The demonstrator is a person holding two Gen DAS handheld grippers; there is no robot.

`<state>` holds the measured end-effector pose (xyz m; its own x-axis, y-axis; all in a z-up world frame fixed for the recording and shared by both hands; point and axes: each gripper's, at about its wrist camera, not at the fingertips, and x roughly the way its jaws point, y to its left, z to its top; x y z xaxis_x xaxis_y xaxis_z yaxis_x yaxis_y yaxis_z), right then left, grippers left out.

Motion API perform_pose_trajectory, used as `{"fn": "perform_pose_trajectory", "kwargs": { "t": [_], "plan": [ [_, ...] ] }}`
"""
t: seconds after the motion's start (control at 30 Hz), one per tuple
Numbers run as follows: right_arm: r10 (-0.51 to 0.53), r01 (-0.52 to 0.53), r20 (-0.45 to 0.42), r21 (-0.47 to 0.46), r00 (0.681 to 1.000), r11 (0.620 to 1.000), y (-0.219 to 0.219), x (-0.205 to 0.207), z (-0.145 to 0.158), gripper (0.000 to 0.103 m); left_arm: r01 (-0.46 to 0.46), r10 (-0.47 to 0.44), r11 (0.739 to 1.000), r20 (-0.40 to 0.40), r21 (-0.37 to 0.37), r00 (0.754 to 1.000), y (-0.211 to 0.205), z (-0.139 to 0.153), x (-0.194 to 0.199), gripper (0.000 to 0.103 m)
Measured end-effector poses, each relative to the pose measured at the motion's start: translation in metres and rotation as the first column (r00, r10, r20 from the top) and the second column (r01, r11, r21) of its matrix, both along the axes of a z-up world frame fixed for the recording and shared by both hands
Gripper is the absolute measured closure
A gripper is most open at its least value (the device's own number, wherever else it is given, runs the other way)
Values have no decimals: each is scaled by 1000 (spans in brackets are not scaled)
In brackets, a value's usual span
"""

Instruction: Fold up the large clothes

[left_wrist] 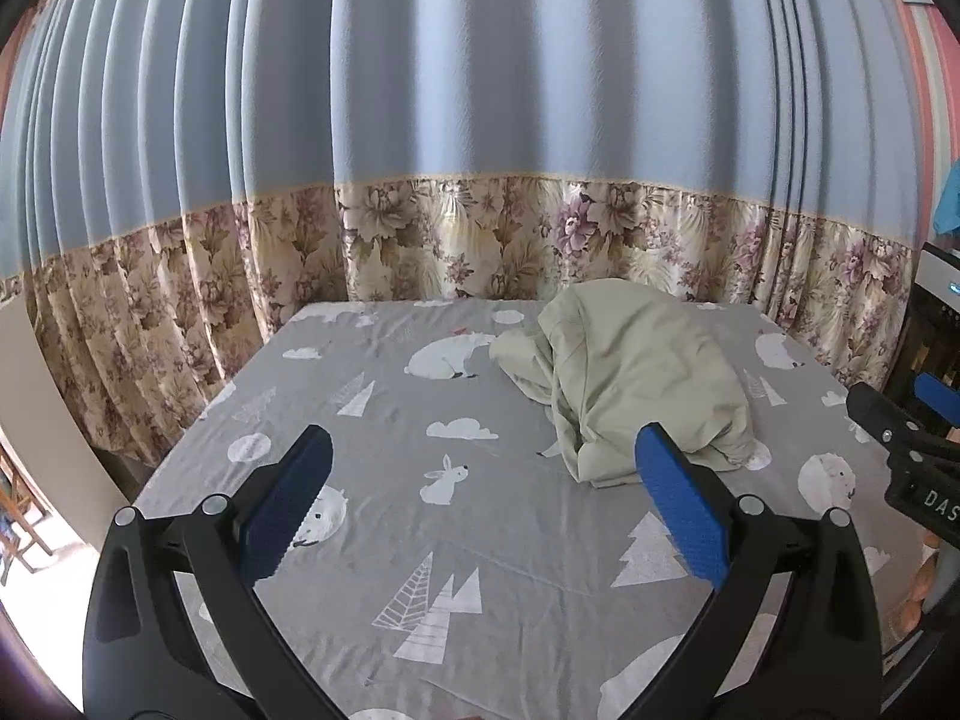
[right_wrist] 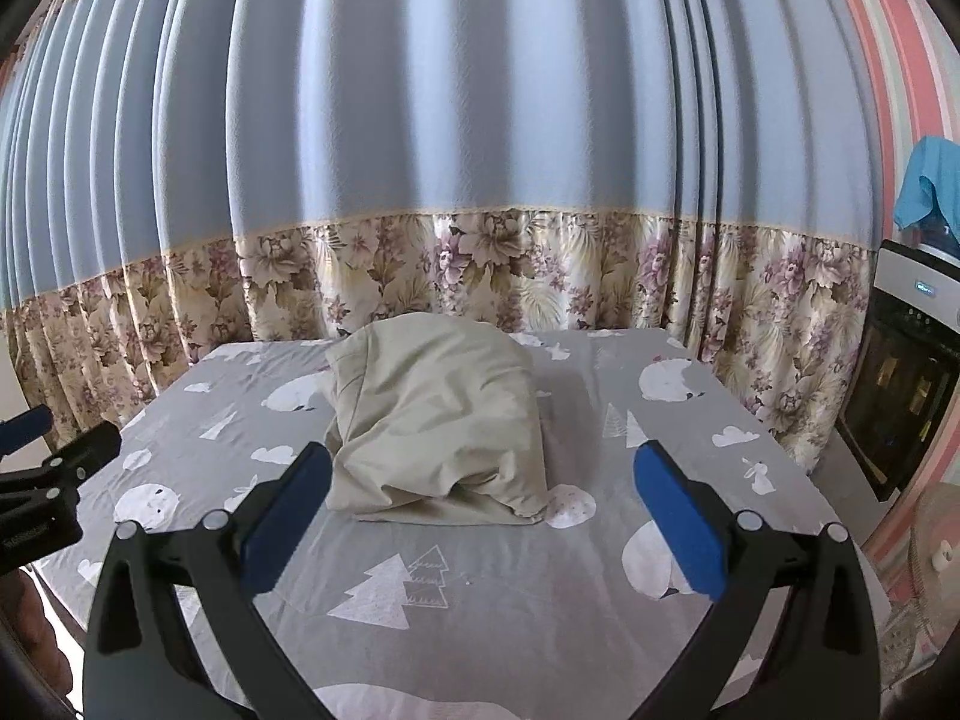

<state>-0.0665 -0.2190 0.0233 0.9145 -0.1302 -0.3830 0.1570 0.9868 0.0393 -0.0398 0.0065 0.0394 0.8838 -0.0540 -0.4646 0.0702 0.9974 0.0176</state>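
Crumpled pale-green garment [right_wrist: 438, 420] lies heaped on the smooth grey printed bedsheet [right_wrist: 480, 600]. Left gripper [left_wrist: 483, 504] and right gripper [right_wrist: 483, 516]: ribbed blue pads spread wide, nothing held.

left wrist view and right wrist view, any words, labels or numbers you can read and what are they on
"DAS": white letters on the black body of the right gripper, cut off by the picture's edge.
Small embossed label on the left gripper: too blurred to read.
Blue lit display on the black and white appliance: too small to read.
Bed sheet and curtain: pictures only, no words.
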Motion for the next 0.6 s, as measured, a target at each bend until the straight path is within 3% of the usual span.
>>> {"fn": "perform_pose_trajectory", "kwargs": {
  "t": [0.6],
  "plan": [
    [-8, 8, -6, -29, 1000, 1000, 1, 6, 1, 2, -23, 22, 1000, -21, -15, 1000, 6, -5, 8, 3]
  ]
}}
